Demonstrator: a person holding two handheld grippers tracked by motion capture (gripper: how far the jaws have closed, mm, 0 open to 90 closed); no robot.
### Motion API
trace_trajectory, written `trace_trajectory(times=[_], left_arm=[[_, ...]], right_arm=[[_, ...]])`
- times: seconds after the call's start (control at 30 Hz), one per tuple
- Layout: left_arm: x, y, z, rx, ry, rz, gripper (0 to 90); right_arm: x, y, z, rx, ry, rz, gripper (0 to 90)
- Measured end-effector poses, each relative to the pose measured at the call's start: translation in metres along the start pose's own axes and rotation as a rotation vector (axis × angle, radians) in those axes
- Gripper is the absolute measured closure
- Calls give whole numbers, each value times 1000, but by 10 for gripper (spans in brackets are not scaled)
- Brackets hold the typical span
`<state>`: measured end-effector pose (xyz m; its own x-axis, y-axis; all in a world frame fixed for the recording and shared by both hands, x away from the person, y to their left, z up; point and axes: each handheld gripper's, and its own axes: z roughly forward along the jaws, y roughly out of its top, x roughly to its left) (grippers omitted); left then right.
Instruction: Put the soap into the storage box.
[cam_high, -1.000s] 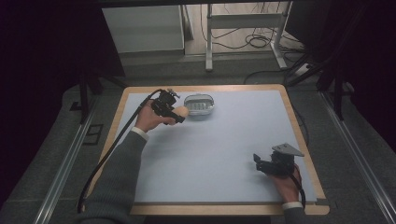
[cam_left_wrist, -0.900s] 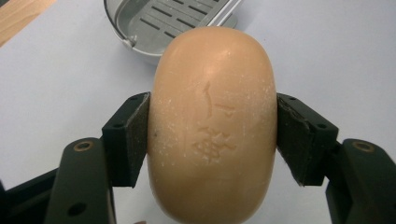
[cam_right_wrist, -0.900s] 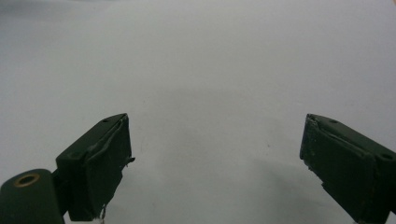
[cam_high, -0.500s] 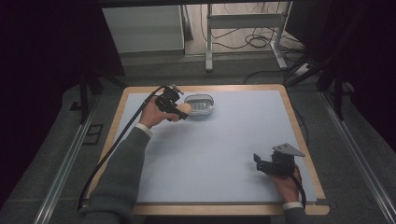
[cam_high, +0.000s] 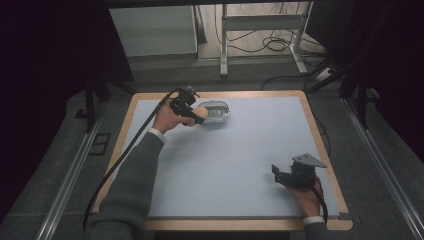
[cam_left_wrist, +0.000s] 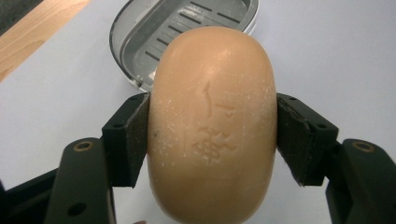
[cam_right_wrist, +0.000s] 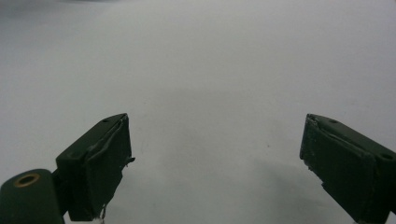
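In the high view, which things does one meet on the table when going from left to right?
Left gripper with the soap bar in its jaws → grey soap dish → right gripper, jaws open, on the blue mat.

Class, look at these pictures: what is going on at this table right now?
A person at a table works with a claw in each hand. The left claw is shut on a tan bar of soap, held just in front of an open grey soap dish near the table's far edge. The dish has nothing in it. The right claw rests near the person's side, jaws open with nothing between them.
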<state>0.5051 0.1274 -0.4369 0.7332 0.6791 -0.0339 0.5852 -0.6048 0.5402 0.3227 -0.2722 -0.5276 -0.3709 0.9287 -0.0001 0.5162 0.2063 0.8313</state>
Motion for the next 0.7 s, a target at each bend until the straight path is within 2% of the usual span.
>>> trace_trajectory(times=[0.17, 0.53, 0.7], left_arm=[[0, 5, 2, 8, 1, 15, 326], [4, 16, 10, 11, 1, 21, 326], [8, 27, 17, 21, -1, 46, 327]], right_arm=[[0, 0, 0, -1, 1, 1, 91], [0, 0, 0, 0, 0, -1, 91], [0, 0, 0, 0, 2, 0, 91]])
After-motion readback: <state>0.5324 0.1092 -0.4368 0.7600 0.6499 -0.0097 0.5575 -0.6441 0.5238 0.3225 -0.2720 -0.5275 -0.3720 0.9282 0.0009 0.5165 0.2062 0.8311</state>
